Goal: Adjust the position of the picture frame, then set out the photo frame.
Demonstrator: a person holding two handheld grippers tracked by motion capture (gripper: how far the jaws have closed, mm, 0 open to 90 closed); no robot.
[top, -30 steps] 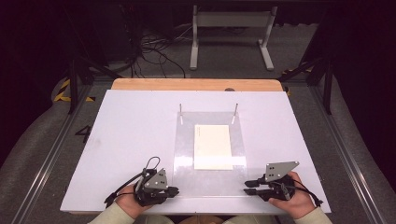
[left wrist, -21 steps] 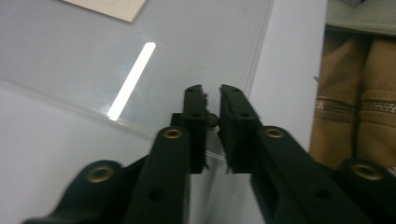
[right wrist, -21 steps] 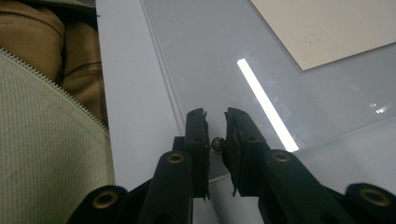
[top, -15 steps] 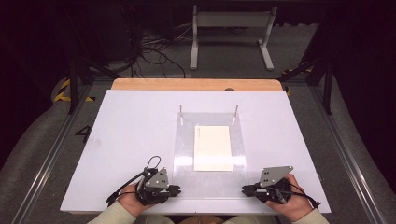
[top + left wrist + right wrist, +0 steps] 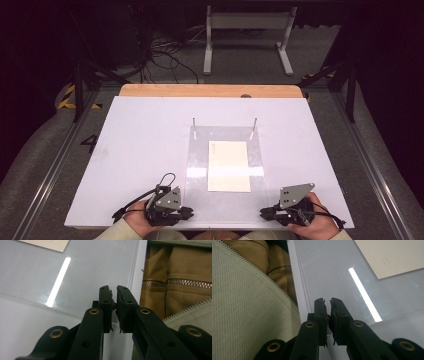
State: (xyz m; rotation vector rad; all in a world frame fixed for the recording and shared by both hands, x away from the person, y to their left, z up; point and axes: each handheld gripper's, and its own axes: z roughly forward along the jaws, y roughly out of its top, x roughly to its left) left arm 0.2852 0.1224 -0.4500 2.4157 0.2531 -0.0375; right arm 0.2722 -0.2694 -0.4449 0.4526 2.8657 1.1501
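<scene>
Grippers poised at the near edge, sheet untouched

Left gripper (image 5: 186, 212) and right gripper (image 5: 265, 214) rest at the table's (image 5: 135, 150) near edge, jaws pressed together on nothing, tips aimed inward at the near corners of the clear plastic sheet (image 5: 197, 172). That sheet lies flat at mid-table toward the near edge, two thin pins (image 5: 194, 122) at its far corners, a cream card (image 5: 229, 165) on it. Judging by this, no grasp has started; everything remains to do.

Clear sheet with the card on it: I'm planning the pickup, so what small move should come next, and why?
Probably open both grippers first. The left gripper and right gripper sit shut and empty at the near corners of the clear sheet, beside it and not gripping its edge. The card lies flat on it.
</scene>
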